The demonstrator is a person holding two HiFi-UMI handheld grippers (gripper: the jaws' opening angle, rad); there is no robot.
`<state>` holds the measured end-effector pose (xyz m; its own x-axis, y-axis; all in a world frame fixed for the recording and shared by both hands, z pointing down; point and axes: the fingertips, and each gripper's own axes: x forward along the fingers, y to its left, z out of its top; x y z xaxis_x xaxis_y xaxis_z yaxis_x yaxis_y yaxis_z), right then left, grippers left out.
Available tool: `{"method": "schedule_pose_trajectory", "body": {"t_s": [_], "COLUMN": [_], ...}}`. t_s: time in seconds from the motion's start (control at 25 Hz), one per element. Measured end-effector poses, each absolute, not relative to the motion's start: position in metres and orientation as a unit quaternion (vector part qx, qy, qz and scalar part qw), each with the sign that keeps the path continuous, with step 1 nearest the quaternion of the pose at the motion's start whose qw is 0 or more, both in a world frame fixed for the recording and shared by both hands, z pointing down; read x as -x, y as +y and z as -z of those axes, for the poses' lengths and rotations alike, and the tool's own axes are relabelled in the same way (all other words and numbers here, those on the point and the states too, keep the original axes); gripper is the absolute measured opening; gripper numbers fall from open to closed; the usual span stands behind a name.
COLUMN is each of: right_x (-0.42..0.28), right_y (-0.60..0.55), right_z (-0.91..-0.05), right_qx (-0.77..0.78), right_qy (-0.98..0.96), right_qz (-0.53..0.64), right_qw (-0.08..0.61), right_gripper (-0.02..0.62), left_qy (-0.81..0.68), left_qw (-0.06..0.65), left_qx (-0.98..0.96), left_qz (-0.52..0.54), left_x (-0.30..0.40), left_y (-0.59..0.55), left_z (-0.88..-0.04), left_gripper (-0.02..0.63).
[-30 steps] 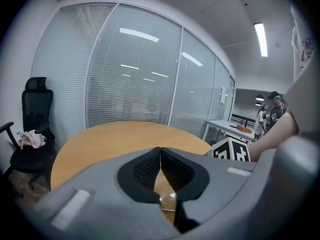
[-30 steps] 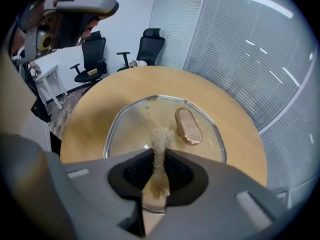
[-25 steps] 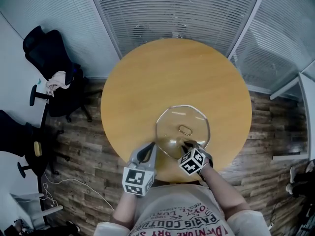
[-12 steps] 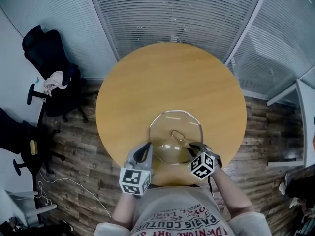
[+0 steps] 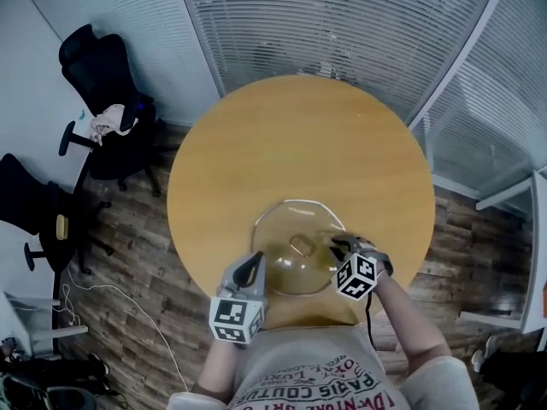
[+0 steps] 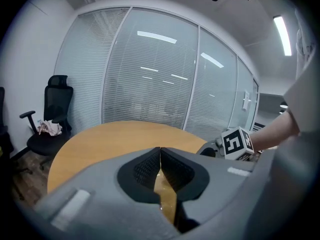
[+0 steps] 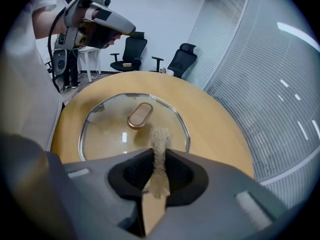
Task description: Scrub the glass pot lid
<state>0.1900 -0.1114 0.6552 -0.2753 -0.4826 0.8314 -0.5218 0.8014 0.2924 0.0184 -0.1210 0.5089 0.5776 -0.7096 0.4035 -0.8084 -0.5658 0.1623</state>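
Note:
The glass pot lid [image 5: 282,226] lies flat on the round wooden table [image 5: 299,135], near its front edge, with its bronze handle [image 5: 301,245] on top. My right gripper [image 5: 338,246] is over the lid's right part, shut on a tan scouring pad [image 7: 160,136]. The pad's end sticks out past the jaws, just short of the handle [image 7: 140,115] on the lid [image 7: 107,131]. My left gripper [image 5: 256,261] hovers by the lid's near-left rim. Its jaws are shut with nothing between them [image 6: 160,151], and it shows raised off the table [image 7: 125,28] in the right gripper view.
Glass partitions with blinds [image 5: 342,24] curve behind the table. Black office chairs [image 5: 107,75] stand at the left on the plank floor, another [image 5: 26,203] nearer. A white cable [image 5: 128,310] trails on the floor at the lower left.
My right gripper has moved with the pad from the lid's near edge round to its right side. The left gripper has stayed by the near-left rim. The head view has shifted.

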Motion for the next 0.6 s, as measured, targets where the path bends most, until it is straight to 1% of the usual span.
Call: {"method": "schedule_pose_trajectory", "body": {"t_s": [0.28,0.6], "right_x": [-0.187,-0.162], "right_y": [-0.176,-0.212], "right_z": [-0.672,-0.686], "right_qx": [-0.242,-0.165], "right_qy": [-0.823,-0.840], "right_qz": [0.083,0.127], "right_qw": [0.508,0.500], "right_gripper": [0.064,0.064], "left_qy": [-0.498,-0.533], "left_qw": [0.180,0.190], "left_qx": [-0.833,-0.806], "left_qz": [-0.160,-0.173], "left_x": [-0.014,0.001], "left_y": [-0.119,-0.116], "left_z": [-0.521,-0.534], "left_gripper": [0.008,0.008]}}
